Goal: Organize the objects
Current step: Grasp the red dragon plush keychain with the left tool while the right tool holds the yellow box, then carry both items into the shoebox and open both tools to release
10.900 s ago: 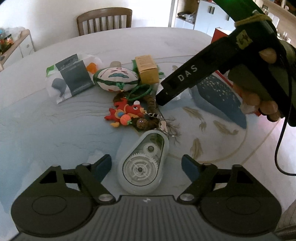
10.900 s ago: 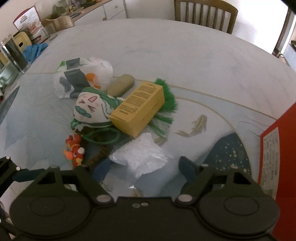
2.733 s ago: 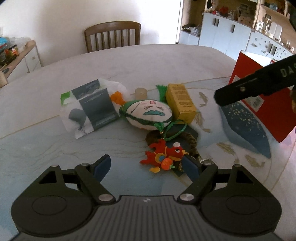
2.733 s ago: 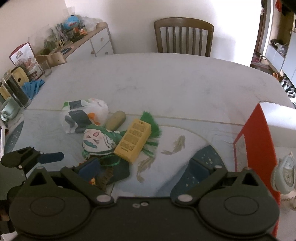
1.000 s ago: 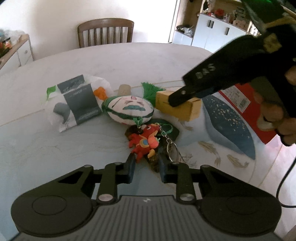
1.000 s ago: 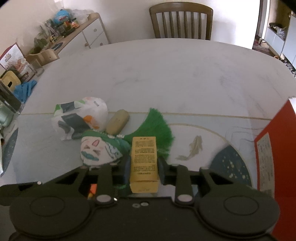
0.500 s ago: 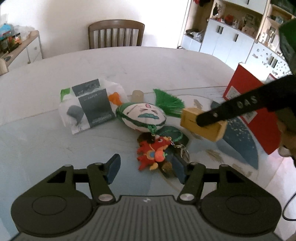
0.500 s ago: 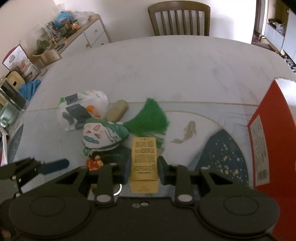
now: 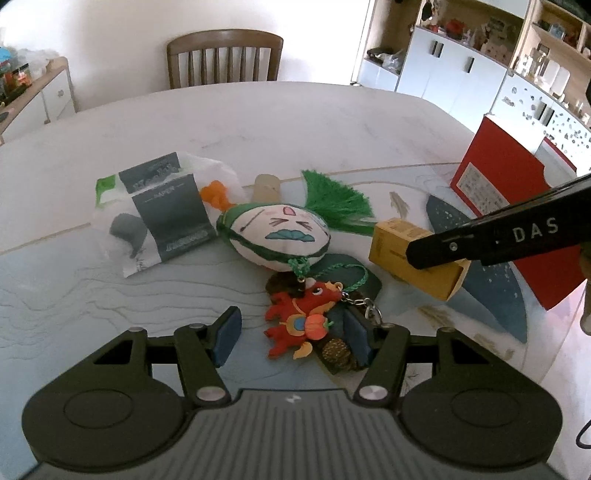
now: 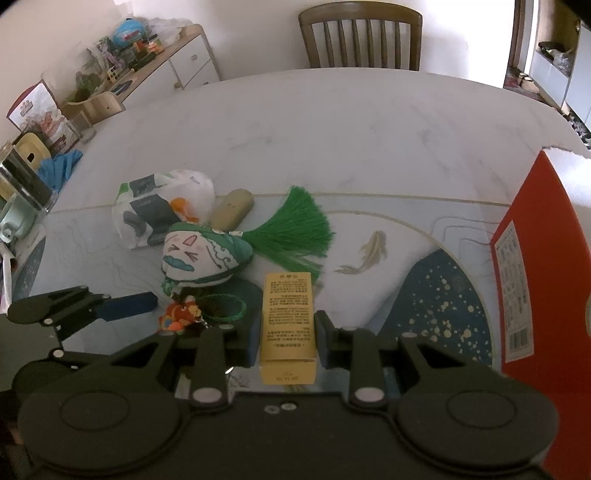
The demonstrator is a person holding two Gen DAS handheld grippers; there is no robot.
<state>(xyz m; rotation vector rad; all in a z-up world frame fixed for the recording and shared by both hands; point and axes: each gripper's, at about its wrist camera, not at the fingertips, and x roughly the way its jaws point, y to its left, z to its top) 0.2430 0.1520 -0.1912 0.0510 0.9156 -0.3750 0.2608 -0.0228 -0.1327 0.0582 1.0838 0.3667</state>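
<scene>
Yellow box: we are gripping the small yellow cardboard box with printed text (image 10: 288,325) in the right tongs (image 10: 284,338), both pads pressed to its long sides; in the left wrist view the box (image 9: 397,240) is hanging tilted above the table, near the red carton.
Right tongs: we are keeping them closed down to the width of the box, holding nothing else.
Left tongs: we are holding the left tongs (image 9: 291,338) partly open and gripping nothing, with the red dragon keychain charm (image 9: 301,319) lying between the blue pads (image 9: 225,334) on the table.
Plush: the white egg-shaped plush with a drawn face and green trim (image 9: 277,236) is lying just beyond the charm, its green tassel (image 9: 334,201) fanning out behind it.
Packet: the white plastic packet with grey panels (image 9: 159,208) is sitting to the left of the plush, touching a beige rounded piece (image 10: 232,214) that we cannot identify.
Red carton: the tall red cardboard carton (image 10: 532,280) is standing at the right edge.
Table: the pale marble-patterned table with fish artwork (image 10: 351,129) is carrying all of it, with a wooden chair (image 10: 360,35) at the far side.
</scene>
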